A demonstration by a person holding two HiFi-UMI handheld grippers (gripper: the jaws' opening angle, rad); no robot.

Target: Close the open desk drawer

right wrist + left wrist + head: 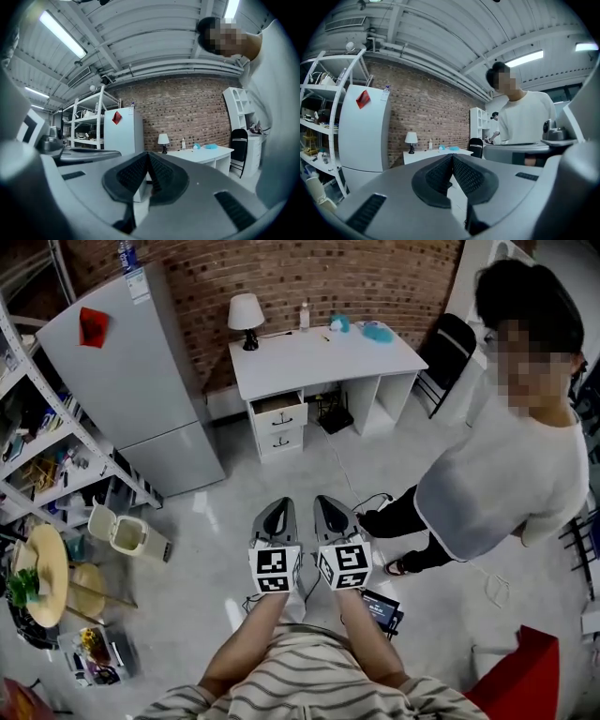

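A white desk stands against the brick wall, well ahead of me. Its top drawer on the left side is pulled out and shows a brown inside. Both grippers are held side by side in front of my body, far from the desk. The left gripper is shut with nothing in it, and so is the right gripper. In the left gripper view the ribbed pads meet, with the desk small behind them. The right gripper view shows the pads pressed together and the desk beyond.
A grey fridge stands left of the desk, with metal shelving further left and a small bin on the floor. A person stands at the right. A black chair is right of the desk. A lamp sits on the desk.
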